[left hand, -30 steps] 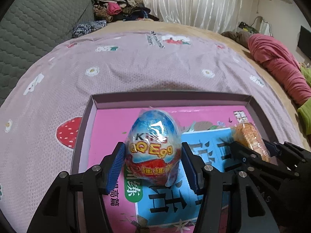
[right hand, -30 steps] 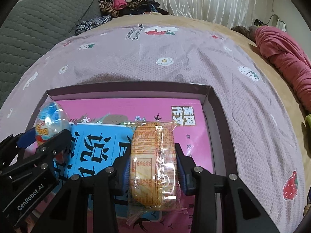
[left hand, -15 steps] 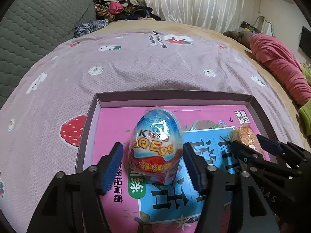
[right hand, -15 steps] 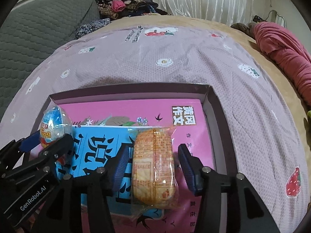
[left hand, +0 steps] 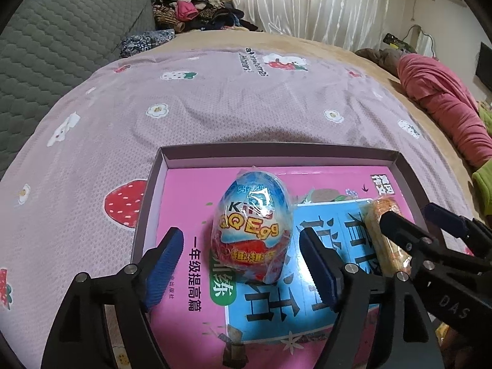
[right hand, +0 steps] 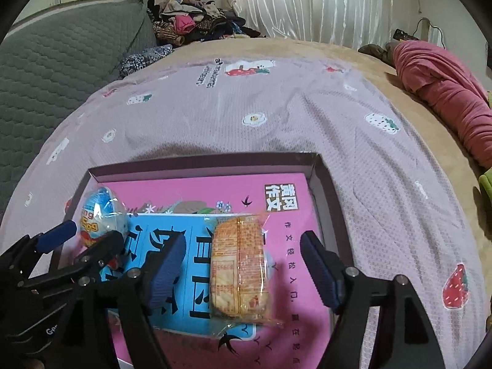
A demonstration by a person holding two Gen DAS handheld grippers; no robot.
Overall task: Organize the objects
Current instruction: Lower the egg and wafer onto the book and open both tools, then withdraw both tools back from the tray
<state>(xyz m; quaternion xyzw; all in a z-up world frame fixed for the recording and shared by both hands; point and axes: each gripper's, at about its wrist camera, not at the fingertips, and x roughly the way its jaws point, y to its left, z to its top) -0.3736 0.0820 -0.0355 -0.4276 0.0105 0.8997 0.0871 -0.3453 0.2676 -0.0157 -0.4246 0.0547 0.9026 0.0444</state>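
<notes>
The left gripper [left hand: 240, 258] stood spread, its blue pads clear of the wrapped toy egg [left hand: 252, 226] on both sides — released. The right gripper [right hand: 243, 264] gaped likewise around the orange snack packet [right hand: 238, 269]. Both items lay on the pink book [right hand: 190, 190] inside the shallow box [right hand: 323, 178], the egg toward its left edge, the packet right of centre. By my reading, placing was done — only withdrawing the tools remained.
</notes>
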